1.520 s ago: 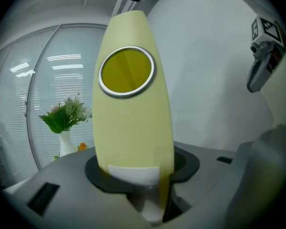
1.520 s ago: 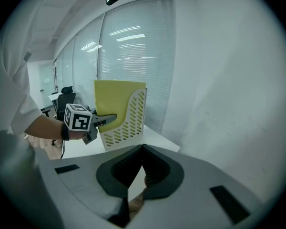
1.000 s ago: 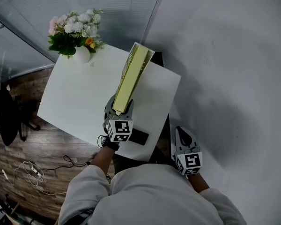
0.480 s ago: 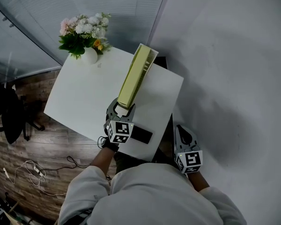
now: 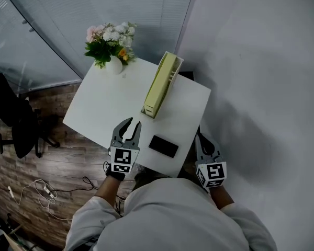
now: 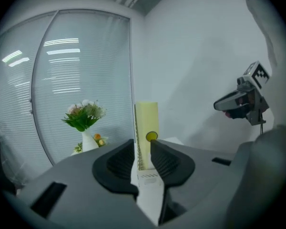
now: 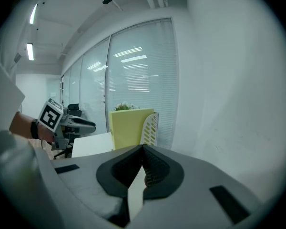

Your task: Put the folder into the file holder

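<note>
- The left gripper (image 5: pixel 133 123) has let go and is pulling back toward the person. A second ago its jaws were wrapped round the near end of the folder; now there is clear table (image 5: pixel 102 106) between them and it.
- Its jaws are closing as it retreats, about half apart, with nothing between them. In the left gripper view the folder only shows through the gap, well ahead.
- The folder (image 5: pixel 158 87) stands on its own, straight ahead of that gripper. It is upright on edge inside the white file holder (image 5: pixel 176 63), no longer tilted in the grip.
- It looks seated and steady, so the placing step reads as done and the task as good as finished.
- The right gripper (image 5: pixel 201 138) hangs off the table's edge, away to the left gripper's right, jaws together and empty. It has barely moved.
- A flat black object (image 5: pixel 164 146) lies just right of the left gripper, untouched.
</note>
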Tool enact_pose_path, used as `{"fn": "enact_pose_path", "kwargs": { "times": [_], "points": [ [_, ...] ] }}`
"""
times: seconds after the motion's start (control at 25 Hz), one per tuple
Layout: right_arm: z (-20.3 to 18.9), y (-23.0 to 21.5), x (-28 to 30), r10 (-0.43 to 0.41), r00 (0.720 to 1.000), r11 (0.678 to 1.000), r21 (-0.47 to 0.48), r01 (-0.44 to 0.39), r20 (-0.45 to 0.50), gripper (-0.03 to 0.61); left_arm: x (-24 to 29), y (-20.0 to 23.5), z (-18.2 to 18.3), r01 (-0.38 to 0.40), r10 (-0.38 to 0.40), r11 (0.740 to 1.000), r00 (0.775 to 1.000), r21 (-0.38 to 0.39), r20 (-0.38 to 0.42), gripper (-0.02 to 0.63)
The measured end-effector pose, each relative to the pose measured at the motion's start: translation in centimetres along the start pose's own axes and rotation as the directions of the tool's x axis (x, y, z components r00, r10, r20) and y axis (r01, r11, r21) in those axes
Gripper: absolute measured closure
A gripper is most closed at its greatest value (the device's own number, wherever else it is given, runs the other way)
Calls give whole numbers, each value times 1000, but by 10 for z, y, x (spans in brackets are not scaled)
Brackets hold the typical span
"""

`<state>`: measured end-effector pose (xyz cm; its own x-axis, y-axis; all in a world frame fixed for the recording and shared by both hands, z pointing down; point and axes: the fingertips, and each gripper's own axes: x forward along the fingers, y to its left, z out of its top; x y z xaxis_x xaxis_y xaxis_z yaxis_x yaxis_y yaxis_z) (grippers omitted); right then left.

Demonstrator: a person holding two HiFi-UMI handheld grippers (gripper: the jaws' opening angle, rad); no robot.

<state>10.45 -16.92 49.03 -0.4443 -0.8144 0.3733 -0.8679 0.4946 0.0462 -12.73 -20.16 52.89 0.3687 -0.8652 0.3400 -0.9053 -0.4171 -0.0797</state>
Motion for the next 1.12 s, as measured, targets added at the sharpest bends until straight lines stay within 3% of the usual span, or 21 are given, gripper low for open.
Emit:
{"fn": "enact_pose_path", "kwargs": {
  "times": [0.12, 0.24, 0.56, 1.12],
  "points": [
    [13, 10, -4, 5, 999, 1000, -3, -5, 39, 566, -38, 9, 12, -25, 25, 1000, 999, -5, 35, 567],
    [23, 18, -9, 4, 998, 1000, -7, -4, 69, 566, -69, 15, 16, -41, 42, 999, 998, -25, 48, 602],
    [30, 31, -19, -17, 995, 1000, -6, 18, 101, 566, -116, 8, 4, 0, 5, 995, 999, -100, 44, 606],
    [32, 46, -24, -27, 991, 1000, 11, 25, 129, 566, -120, -15, -10, 81, -81, 991, 997, -104, -1, 606]
  ]
}}
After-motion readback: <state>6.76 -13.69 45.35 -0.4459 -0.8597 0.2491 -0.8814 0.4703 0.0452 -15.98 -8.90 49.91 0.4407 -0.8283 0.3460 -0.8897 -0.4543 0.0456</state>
